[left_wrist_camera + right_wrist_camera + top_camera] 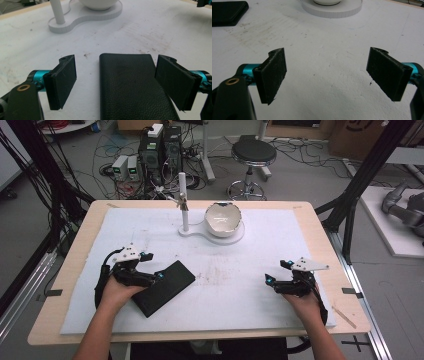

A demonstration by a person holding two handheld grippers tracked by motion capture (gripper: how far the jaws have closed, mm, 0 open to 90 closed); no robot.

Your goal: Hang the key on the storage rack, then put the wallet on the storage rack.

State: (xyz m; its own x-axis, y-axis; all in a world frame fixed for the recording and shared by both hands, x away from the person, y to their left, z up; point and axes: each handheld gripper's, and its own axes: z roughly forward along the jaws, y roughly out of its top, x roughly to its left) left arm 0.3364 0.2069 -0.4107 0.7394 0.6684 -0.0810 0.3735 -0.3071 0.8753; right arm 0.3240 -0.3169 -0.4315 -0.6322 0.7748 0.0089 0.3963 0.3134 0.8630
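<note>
No brand, label or writing can be read on anything on the table. There is one flat black leather-grained case [163, 287], lying at an angle on the white foam mat [240, 290] at the left front of the table, and two hand-held grippers. The left gripper [150, 266] sits over the case's left end with its jaws spread wide; its own view shows the case [132, 85] running up between the two black pads [63, 80], closer to the right pad than the left, though whether either pad touches it cannot be told. The right gripper [277, 272] rests well apart from the case at the right front of the mat, its jaws likewise wide open on nothing — in its view only bare, scuffed mat [324, 65] lies between the pads [273, 75]. Toward the back of the mat stands one white stand [200, 231] with an upright white post [183, 200], and one white bowl [223, 219] sits on its round base. The high view takes in the floor beyond — one black round stool [253, 152] and computer towers [162, 147] among cables — while the left gripper view gives the case's pebbled leather grain, too fine to make out from above.
</note>
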